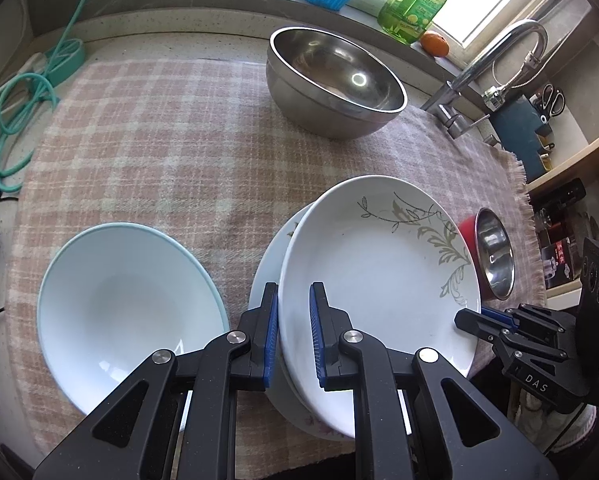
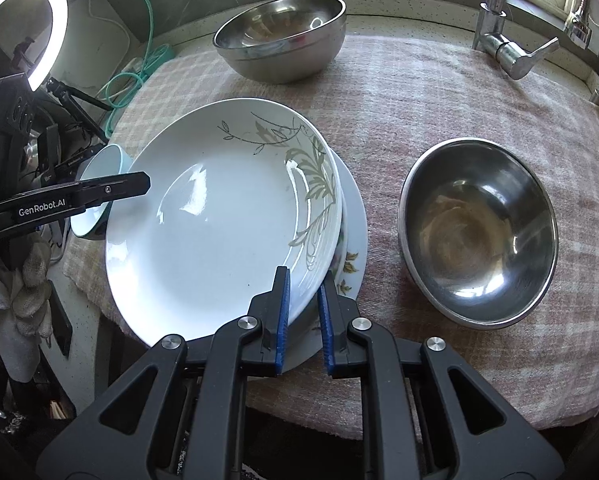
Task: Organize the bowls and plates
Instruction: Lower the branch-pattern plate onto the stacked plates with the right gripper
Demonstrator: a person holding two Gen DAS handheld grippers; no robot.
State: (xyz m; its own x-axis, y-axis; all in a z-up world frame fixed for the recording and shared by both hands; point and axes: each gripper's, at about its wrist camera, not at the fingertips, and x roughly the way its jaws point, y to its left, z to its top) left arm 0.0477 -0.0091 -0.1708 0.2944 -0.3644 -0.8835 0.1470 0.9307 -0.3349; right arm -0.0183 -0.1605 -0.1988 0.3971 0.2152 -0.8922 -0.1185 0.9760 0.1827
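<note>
A white plate with a grey leaf pattern (image 1: pixel 379 260) (image 2: pixel 219 220) lies slightly tilted over a flowered plate (image 1: pixel 269 256) (image 2: pixel 353 240) on the checked cloth. My left gripper (image 1: pixel 294 300) is shut on the leaf plate's near rim, one pad above and one below. My right gripper (image 2: pixel 304 284) is shut on the opposite rim of the same plate. Each gripper also shows in the other view: the right gripper (image 1: pixel 473 318) at the plate's right edge, the left gripper (image 2: pixel 139 186) at its left edge. A pale blue bowl (image 1: pixel 131 300) (image 2: pixel 103 176) sits beside the plates.
A large steel bowl (image 1: pixel 335 80) (image 2: pixel 279 36) stands at the back of the cloth. A small steel bowl (image 1: pixel 493 256) (image 2: pixel 479 228), red outside, sits right of the plates. A faucet (image 1: pixel 499 56) (image 2: pixel 499 20), a green bottle (image 1: pixel 415 0) and a teal cable (image 1: pixel 27 92) border the counter.
</note>
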